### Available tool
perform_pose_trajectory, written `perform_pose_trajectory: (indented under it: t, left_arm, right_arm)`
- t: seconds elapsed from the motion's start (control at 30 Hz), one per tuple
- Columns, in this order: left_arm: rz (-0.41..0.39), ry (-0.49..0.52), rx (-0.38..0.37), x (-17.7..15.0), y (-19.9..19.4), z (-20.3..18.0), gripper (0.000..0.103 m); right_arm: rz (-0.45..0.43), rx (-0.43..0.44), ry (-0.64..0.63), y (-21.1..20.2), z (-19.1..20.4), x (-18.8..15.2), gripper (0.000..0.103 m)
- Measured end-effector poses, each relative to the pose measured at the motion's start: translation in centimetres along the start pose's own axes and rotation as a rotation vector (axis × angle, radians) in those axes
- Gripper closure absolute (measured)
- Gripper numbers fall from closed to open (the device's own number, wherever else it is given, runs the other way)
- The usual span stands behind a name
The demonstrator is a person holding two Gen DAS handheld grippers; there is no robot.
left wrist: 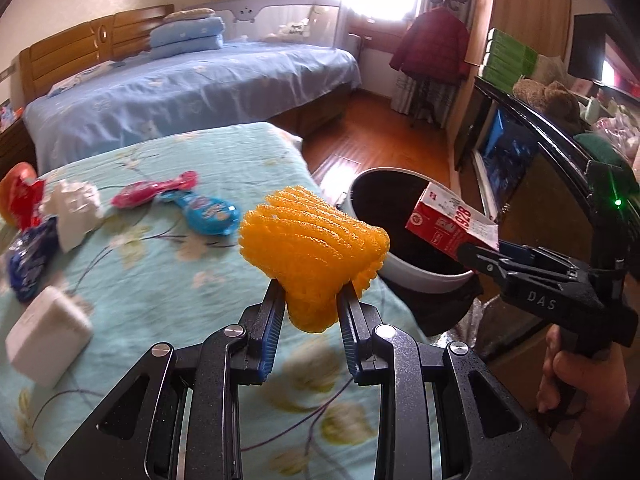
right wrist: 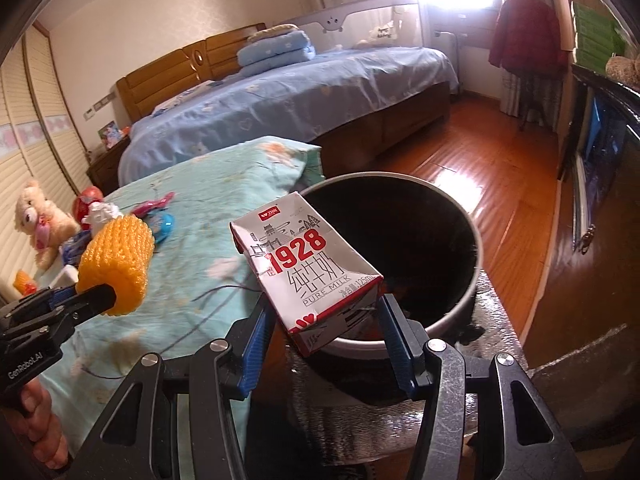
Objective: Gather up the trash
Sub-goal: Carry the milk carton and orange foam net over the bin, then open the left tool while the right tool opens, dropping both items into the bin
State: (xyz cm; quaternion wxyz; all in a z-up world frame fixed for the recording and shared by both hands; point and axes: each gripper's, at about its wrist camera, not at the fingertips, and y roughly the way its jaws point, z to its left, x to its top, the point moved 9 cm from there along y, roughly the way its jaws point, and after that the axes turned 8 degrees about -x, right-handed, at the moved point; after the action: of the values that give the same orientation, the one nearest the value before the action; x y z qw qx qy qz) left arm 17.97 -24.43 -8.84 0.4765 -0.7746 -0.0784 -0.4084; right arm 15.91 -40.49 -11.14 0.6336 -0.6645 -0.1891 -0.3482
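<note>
Right wrist view: right tool [right wrist: 320, 312] clamps one milk carton [right wrist: 304, 264] at its base, tilted over the near rim of the one bin [right wrist: 472, 240], probably ready to drop. Left tool [left wrist: 310, 300], at 9 o'clock, pinches one orange foam net [left wrist: 312, 248] above the bed [left wrist: 180, 280], likely next in line. Left on the bed (blurred, rough count): two white boxes, two spoon-shaped packets, some wrappers at 10 o'clock.
</note>
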Motion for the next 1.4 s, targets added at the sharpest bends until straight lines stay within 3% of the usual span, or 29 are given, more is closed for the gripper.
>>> perform_pose_trajectory:
  t: [0.57, 1.2, 1.3, 1.37, 1.4]
  left_arm:
    - [0.058, 0.056, -0.057, 2.2, 4.6, -3.4, 0.077]
    - [0.106, 0.09, -0.086, 3.9, 8.4, -5.5, 0.076]
    - [0.113, 0.097, -0.095, 3.9, 8.9, -5.7, 0.074]
    - [0.113, 0.102, -0.095, 4.0, 9.0, -5.9, 0.059]
    - [0.11, 0.101, -0.095, 4.0, 9.0, -5.9, 0.057]
  right_arm:
    - [0.031, -0.082, 0.014, 2.7, -4.1, 1.2, 0.049]
    - [0.053, -0.099, 0.055, 4.4, -6.8, 2.8, 0.049]
    - [0.057, -0.097, 0.068, 4.5, -7.3, 2.9, 0.049]
    - [0.059, -0.091, 0.078, 4.6, -7.5, 3.0, 0.049]
    - [0.06, -0.086, 0.083, 4.7, -7.6, 3.0, 0.048]
